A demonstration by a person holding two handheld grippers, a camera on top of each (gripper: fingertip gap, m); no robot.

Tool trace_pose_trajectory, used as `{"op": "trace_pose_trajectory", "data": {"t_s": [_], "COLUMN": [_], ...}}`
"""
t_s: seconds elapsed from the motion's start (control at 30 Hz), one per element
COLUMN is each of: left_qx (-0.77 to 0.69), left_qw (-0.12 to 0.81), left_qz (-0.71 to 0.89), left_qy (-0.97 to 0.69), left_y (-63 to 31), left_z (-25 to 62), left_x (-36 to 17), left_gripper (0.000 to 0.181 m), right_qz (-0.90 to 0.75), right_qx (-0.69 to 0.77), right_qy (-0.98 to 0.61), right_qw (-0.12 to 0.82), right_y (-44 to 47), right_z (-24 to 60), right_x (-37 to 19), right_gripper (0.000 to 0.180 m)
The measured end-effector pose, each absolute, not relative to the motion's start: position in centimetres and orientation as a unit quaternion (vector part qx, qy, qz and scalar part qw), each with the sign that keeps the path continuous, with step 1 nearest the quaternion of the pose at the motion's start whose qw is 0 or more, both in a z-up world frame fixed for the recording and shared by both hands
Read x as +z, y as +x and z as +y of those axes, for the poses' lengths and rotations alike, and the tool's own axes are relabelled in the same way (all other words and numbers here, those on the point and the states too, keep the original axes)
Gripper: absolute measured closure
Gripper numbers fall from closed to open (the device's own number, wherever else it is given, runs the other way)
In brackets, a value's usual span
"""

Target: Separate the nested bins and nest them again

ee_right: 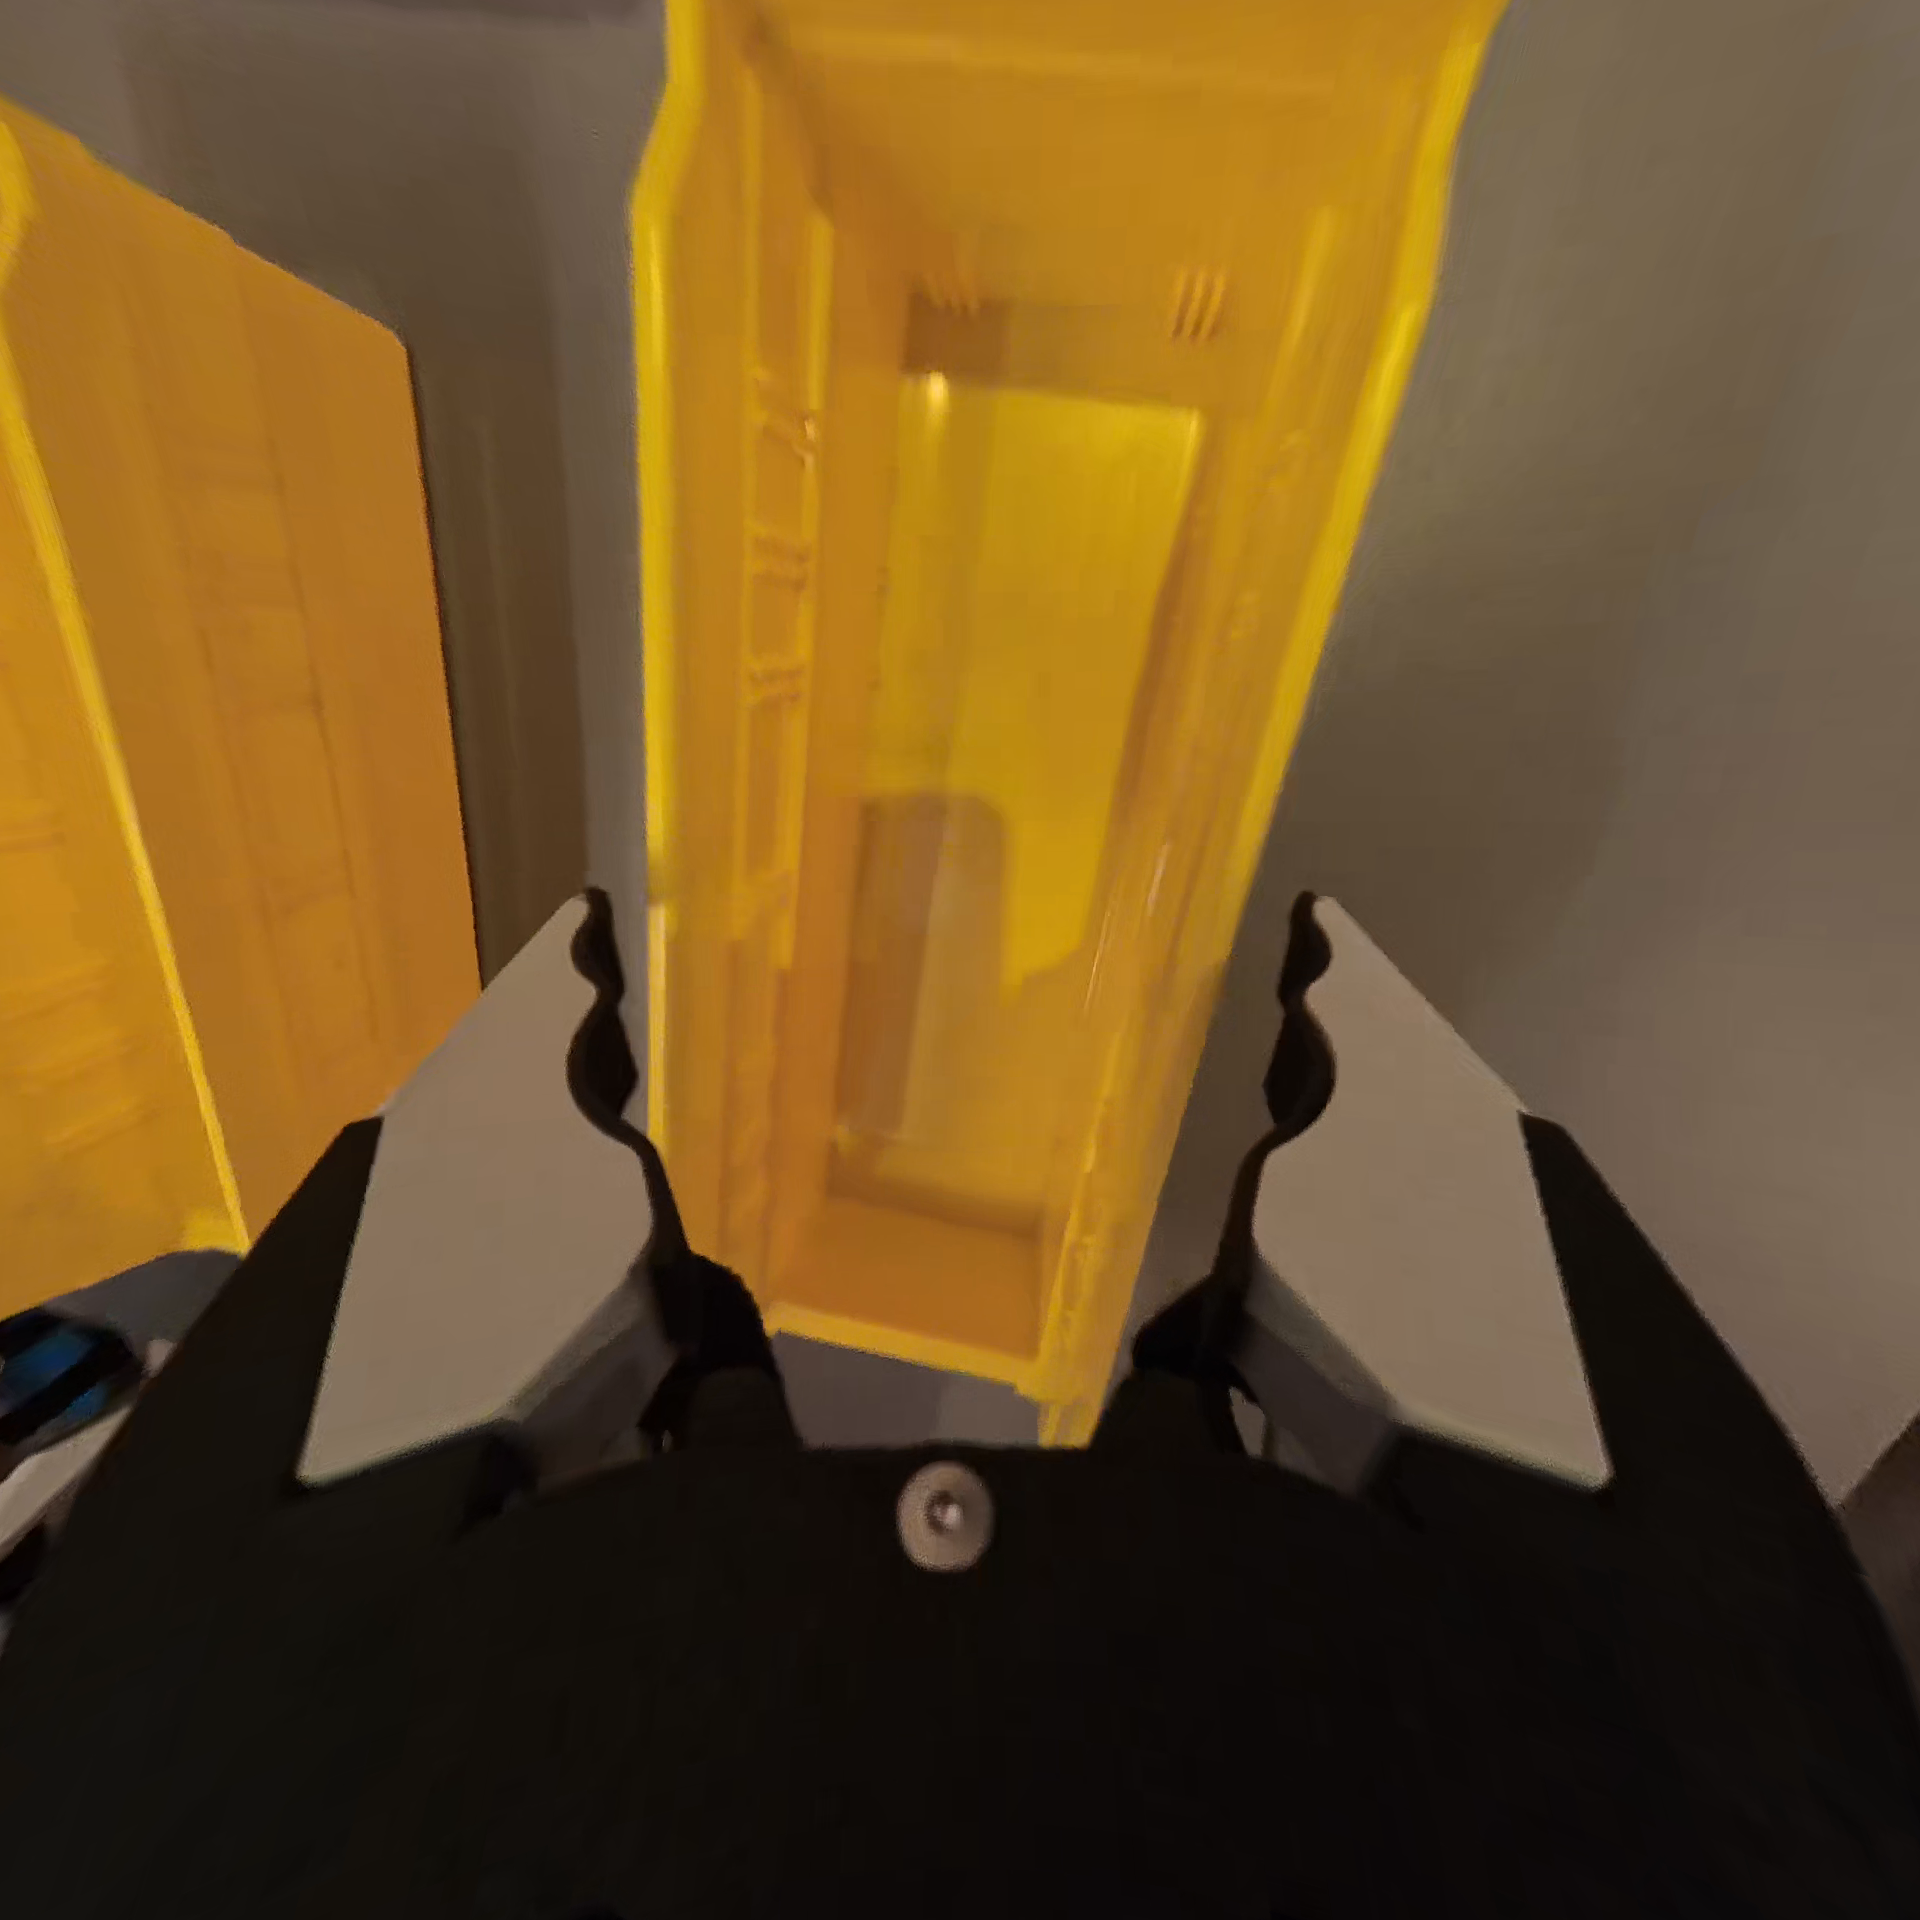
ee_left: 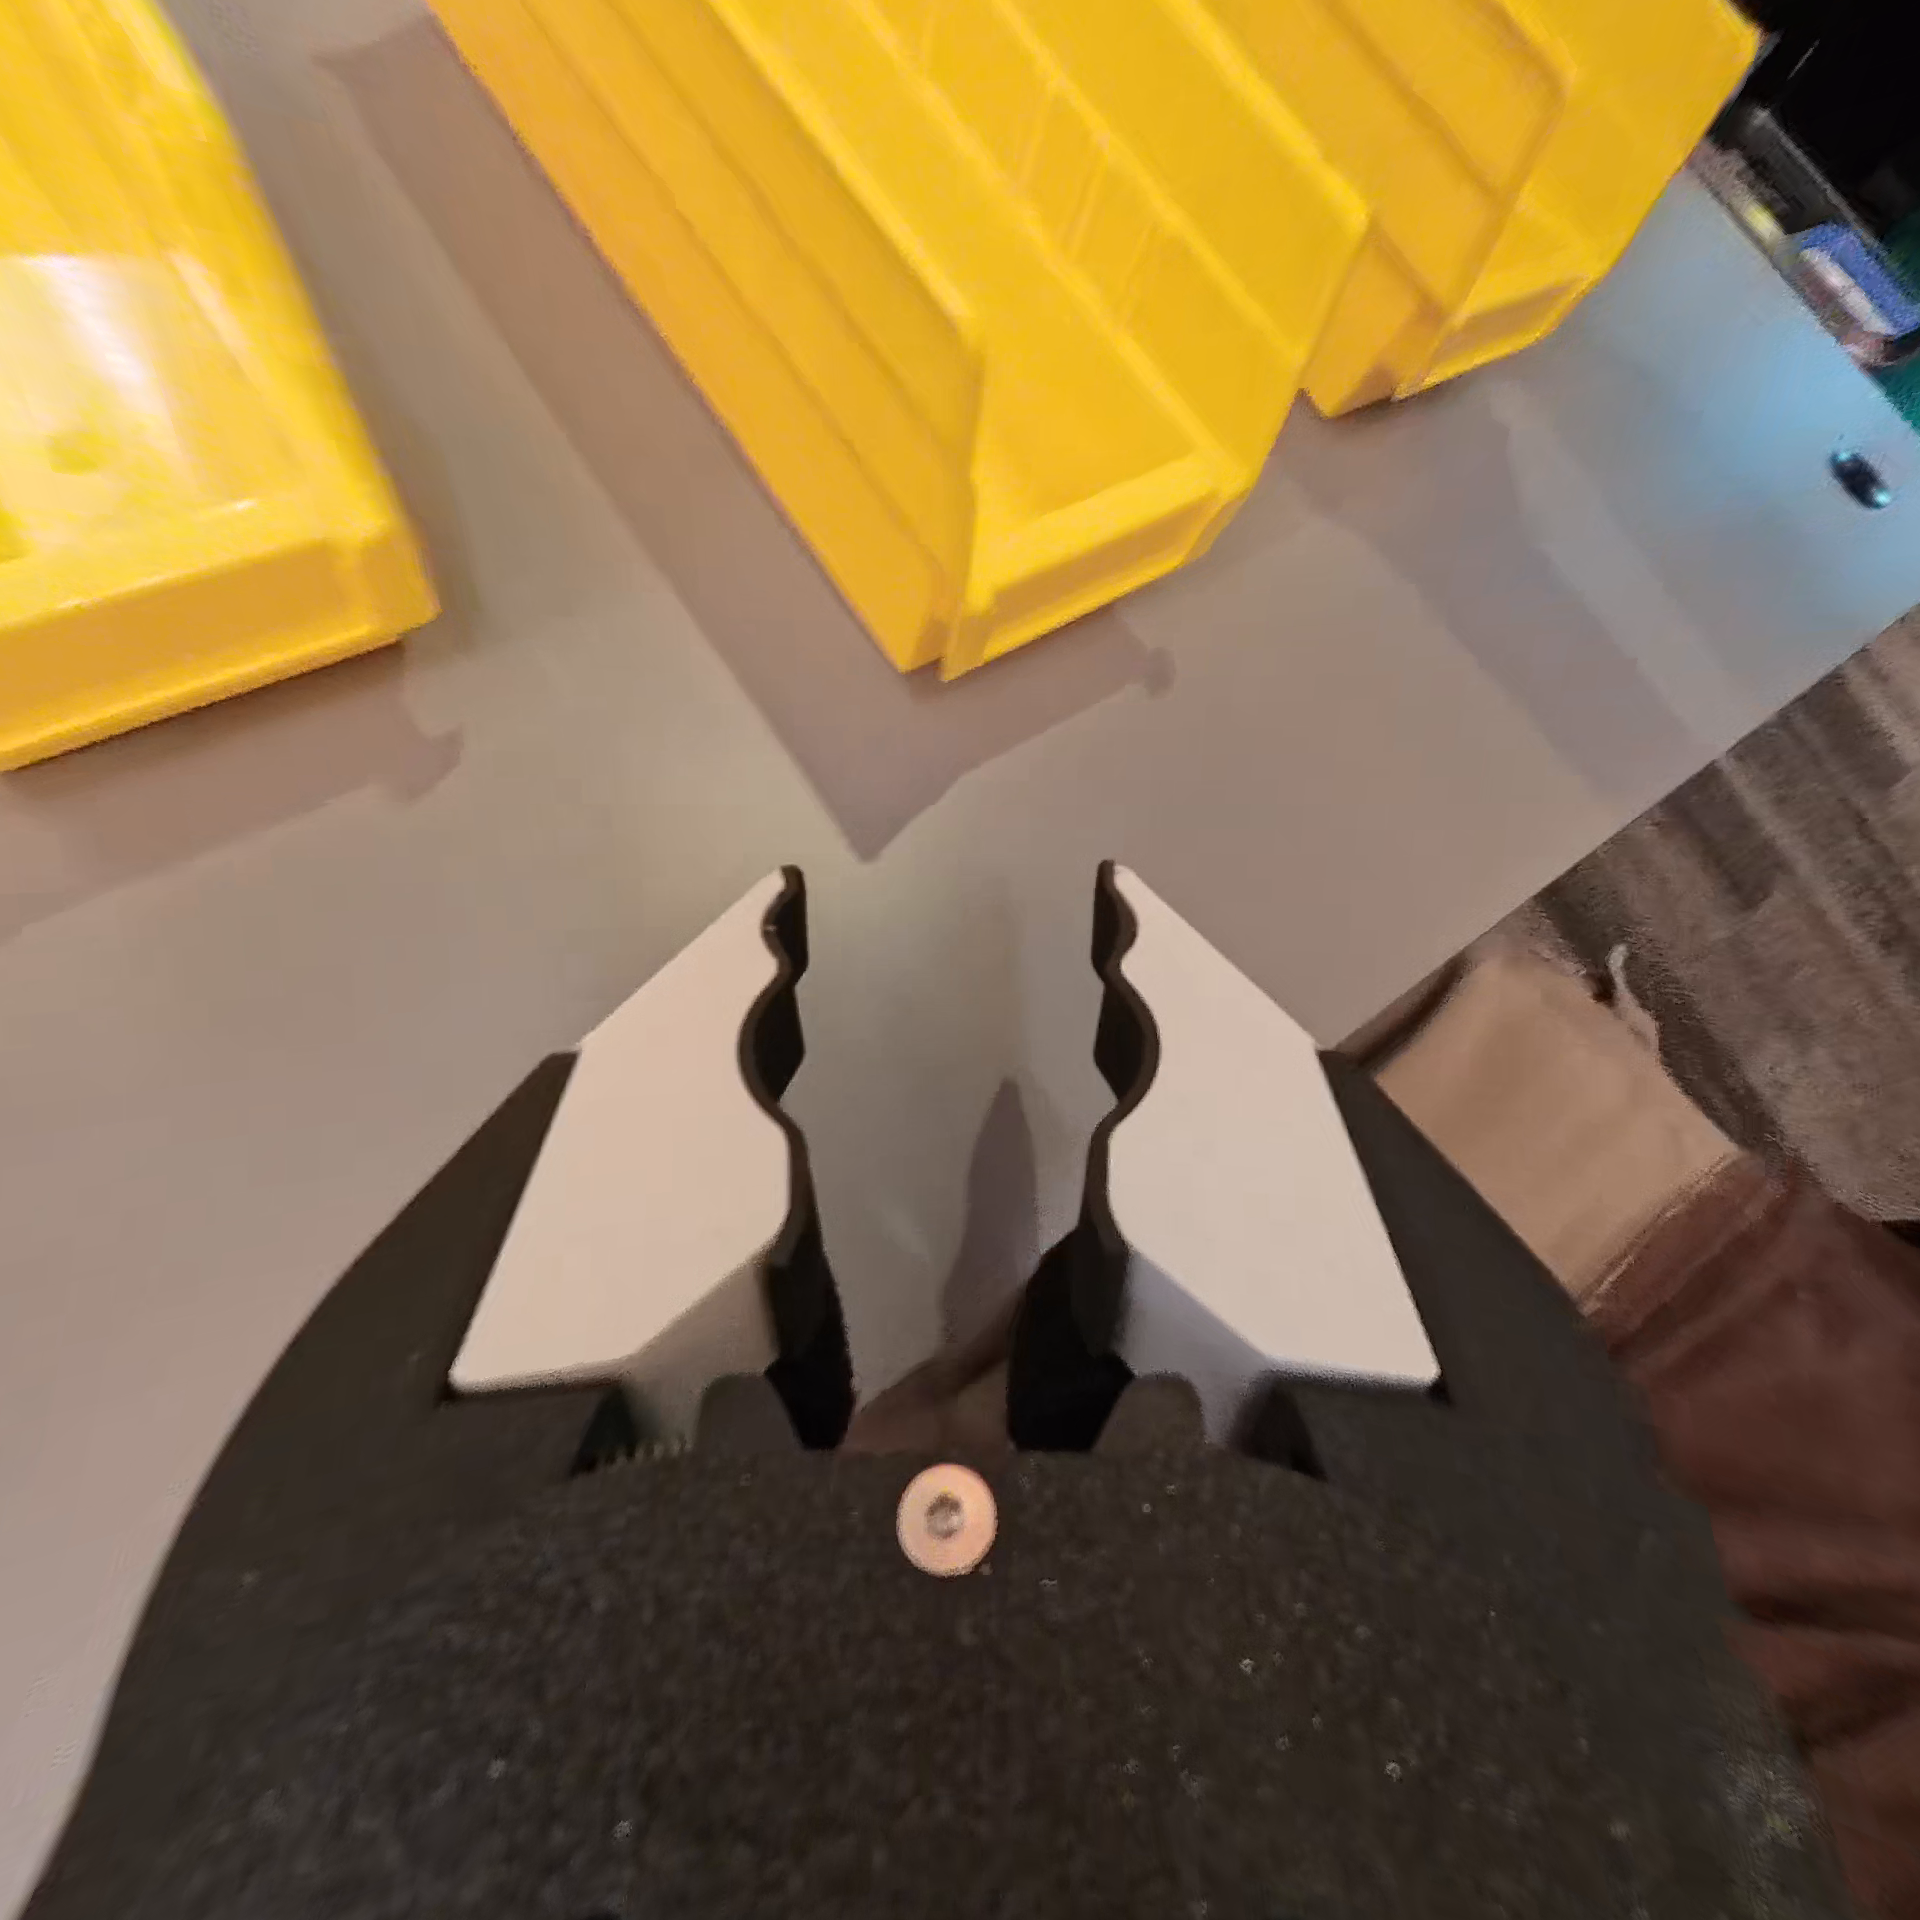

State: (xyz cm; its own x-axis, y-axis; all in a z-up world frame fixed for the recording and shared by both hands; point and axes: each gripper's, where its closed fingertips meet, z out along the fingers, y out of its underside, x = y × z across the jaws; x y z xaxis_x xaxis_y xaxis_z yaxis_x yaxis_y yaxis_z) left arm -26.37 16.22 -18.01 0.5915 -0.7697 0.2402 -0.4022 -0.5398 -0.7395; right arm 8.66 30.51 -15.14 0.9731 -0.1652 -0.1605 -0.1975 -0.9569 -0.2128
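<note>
A: Right wrist view: what lies centre frame?
B: A long yellow bin, hollow side showing, between the spread right gripper.
A: Left wrist view?
B: Left gripper parted, empty; nested yellow bins upper centre on the grey table.

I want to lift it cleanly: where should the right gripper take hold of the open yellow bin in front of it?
Probably one long side wall of the yellow bin, taken from above at its near end. The bin sits open side up between the open right gripper, and its thin walls suit a pinch better than its full width.
</note>
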Motion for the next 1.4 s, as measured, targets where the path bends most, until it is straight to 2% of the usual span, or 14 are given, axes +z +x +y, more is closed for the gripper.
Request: {"op": "trace_pose_trajectory", "data": {"t_s": [0.1,0.13,0.2,0.23,0.3,0.37,0.5,0.7,0.77,0.9,1.0,1.17,1.33,1.4], "left_qx": [-0.269,-0.254,-0.226,-0.217,-0.231,-0.238,-0.232,-0.222,-0.239,-0.220,-0.180,-0.063,-0.043,-0.056], "left_qw": [0.330,0.341,0.354,0.358,0.354,0.355,0.355,0.344,0.328,0.349,0.437,0.556,0.550,0.530], "left_qz": [0.364,0.366,0.364,0.361,0.352,0.326,0.314,0.303,0.301,0.305,0.292,0.237,0.200,0.192], "left_qy": [-0.828,-0.828,-0.831,-0.834,-0.835,-0.843,-0.849,-0.860,-0.863,-0.858,-0.831,-0.794,-0.810,-0.824], "left_y": [-23.1,-22.3,-20.9,-20.3,-19.0,-18.1,-16.9,-18.1,-18.2,-21.0,-25.9,-37.3,-44.0,-45.0], "left_z": [17.1,17.9,19.7,20.5,21.3,22.0,23.3,23.5,22.9,22.5,23.4,25.1,25.9,26.1], "left_x": [-18.4,-18.5,-19.0,-19.2,-19.3,-19.3,-19.3,-19.8,-19.9,-18.6,-15.8,-12.4,-13.6,-14.9], "left_gripper": [0.127,0.127,0.129,0.130,0.137,0.155,0.159,0.171,0.162,0.162,0.135,0.120,0.107,0.108], "right_qz": [0.059,0.056,0.033,0.017,0.005,-0.001,0.013,-0.009,-0.026,-0.027,-0.031,-0.057,-0.068,-0.078], "right_qx": [0.065,0.056,0.079,0.087,0.084,0.073,0.099,0.158,0.147,0.144,0.117,0.046,0.071,0.061], "right_qy": [-0.965,-0.947,-0.895,-0.871,-0.849,-0.850,-0.862,-0.864,-0.865,-0.855,-0.842,-0.842,-0.849,-0.846], "right_qw": [0.247,0.310,0.438,0.482,0.522,0.522,0.498,0.477,0.478,0.497,0.526,0.534,0.519,0.523], "right_y": [8.5,8.4,5.7,4.0,1.3,-0.8,-4.4,-7.2,-6.9,-6.6,-6.2,-5.6,-7.4,-7.9], "right_z": [29.9,29.0,26.0,23.8,19.2,15.0,9.2,8.9,9.6,10.5,10.5,10.5,10.3,10.3], "right_x": [-11.2,-9.4,-6.5,-6.1,-7.6,-10.7,-15.5,-16.9,-16.8,-15.9,-15.0,-14.6,-15.0,-14.8], "right_gripper": [0.049,0.054,0.085,0.093,0.093,0.097,0.102,0.104,0.104,0.100,0.096,0.089,0.089,0.088]}}
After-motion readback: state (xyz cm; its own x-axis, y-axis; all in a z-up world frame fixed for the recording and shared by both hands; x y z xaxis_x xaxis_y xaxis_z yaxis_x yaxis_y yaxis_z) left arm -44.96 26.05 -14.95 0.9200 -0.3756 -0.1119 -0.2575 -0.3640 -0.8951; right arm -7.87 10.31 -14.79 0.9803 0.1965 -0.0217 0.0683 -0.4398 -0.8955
